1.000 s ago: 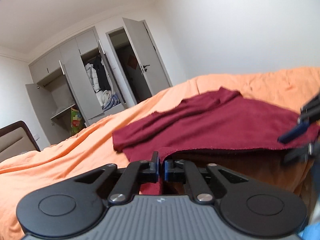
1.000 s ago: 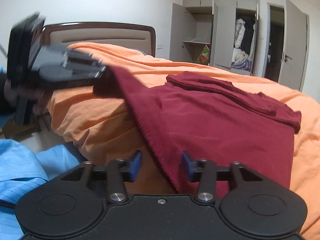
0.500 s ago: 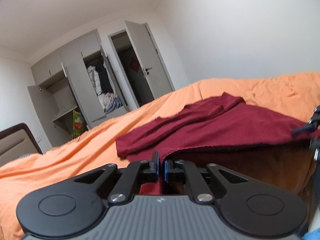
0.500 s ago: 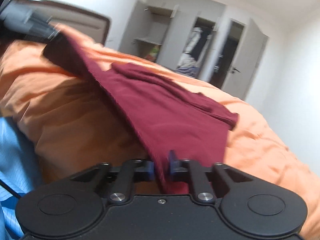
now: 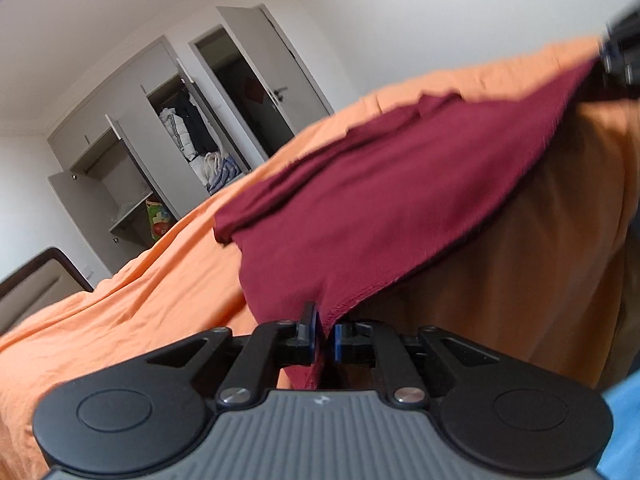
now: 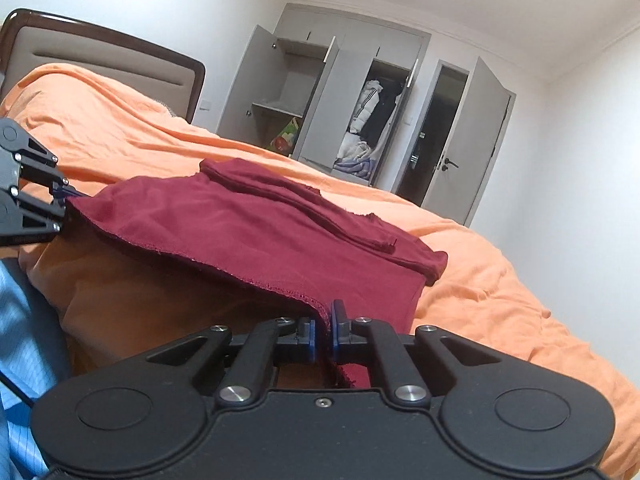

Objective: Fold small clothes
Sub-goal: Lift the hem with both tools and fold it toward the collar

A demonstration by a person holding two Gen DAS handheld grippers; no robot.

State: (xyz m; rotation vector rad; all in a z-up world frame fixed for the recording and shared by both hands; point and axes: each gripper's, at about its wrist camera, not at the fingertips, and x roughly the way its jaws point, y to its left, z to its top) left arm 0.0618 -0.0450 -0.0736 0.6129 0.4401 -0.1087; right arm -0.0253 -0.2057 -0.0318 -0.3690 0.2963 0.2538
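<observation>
Up close in the left wrist view, the left hand-held gripper (image 5: 323, 334) has its two blue-padded fingers pinched nearly together on a hemmed corner of the dark red garment (image 5: 372, 208), with cloth bunched between the pads and a little hanging below them. From that corner the garment's stitched edge runs up and to the right, lifted off the orange bedspread (image 5: 132, 300), to the far corner, where the right hand-held gripper (image 5: 620, 54) shows blurred at the frame's edge; its grip cannot be made out from here. The rest of the garment lies on the bed, its folded sleeve part toward the open grey wardrobe (image 5: 160, 148) and the open door (image 5: 276, 64) behind. Turning to the right wrist view, the right hand-held gripper (image 6: 323, 334) is likewise closed down on the garment's (image 6: 256, 228) hem, a thin strip of red fabric caught between the blue pads. The raised edge stretches leftward to the left hand-held gripper (image 6: 64, 196), whose tips meet the opposite corner. Beneath that edge the side of the bedspread (image 6: 480, 276) falls in shadow. A padded headboard (image 6: 104, 60) stands at the upper left, the wardrobe (image 6: 332, 96) sits beyond the bed, and a blue sleeve (image 6: 24, 344) fills the lower left.
</observation>
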